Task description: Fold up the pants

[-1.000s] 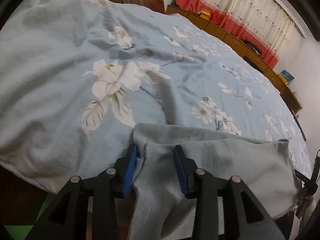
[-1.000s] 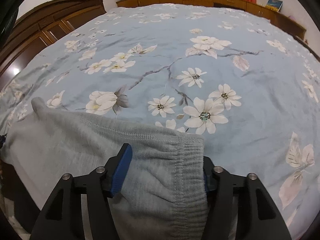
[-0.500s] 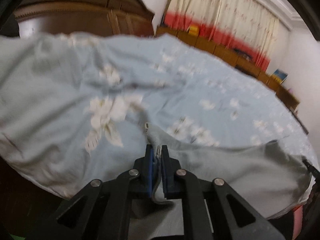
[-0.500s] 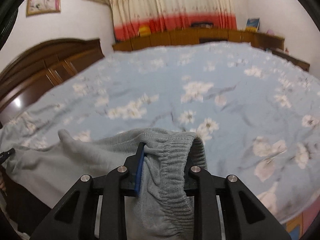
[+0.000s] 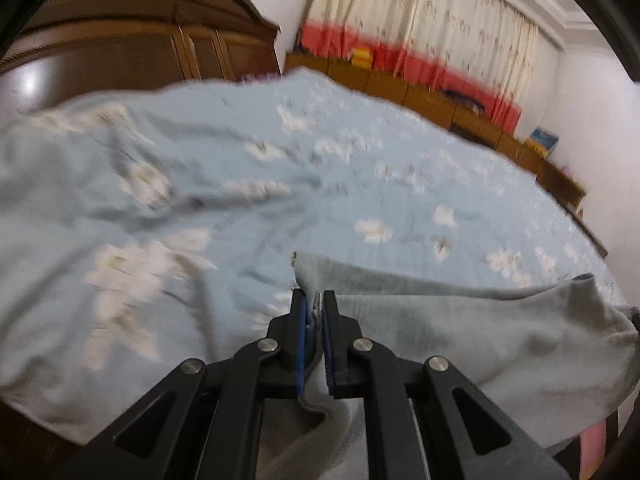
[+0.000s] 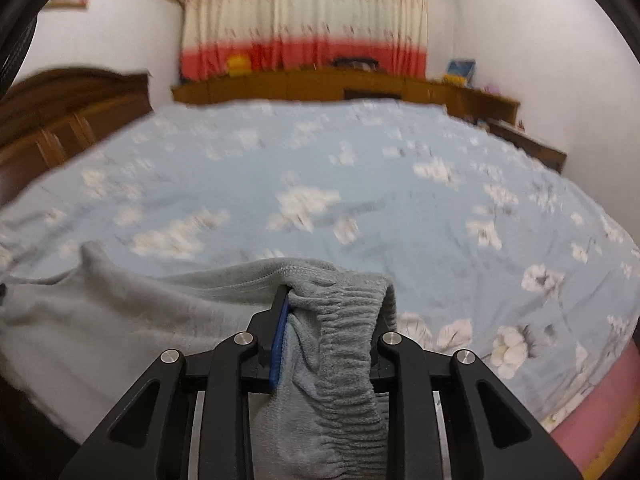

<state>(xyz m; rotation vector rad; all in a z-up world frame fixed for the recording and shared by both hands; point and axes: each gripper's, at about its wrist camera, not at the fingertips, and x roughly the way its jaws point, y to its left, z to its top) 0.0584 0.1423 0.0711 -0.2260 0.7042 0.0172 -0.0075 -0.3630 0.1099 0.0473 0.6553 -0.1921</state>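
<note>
Over the bed point(image 5: 240, 184), both grippers pinch pants point(image 5: 460, 332).

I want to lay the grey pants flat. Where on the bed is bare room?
The flowered bedspread is bare beyond the pants, up to the headboard and the wooden cabinets. Only the near edge is crowded, where the pants hang.

One pair of grey pants point(image 5: 460, 332) lies at the near edge of the one bed point(image 5: 224, 200), under its single blue flowered cover. I hold two tongs, the left gripper point(image 5: 314, 316) and the right gripper point(image 6: 332, 320), one pinch of cloth in each. Along the far edge: one headboard point(image 6: 68, 120), one low cabinet run point(image 6: 320, 84), one curtain point(image 6: 304, 12).
</note>
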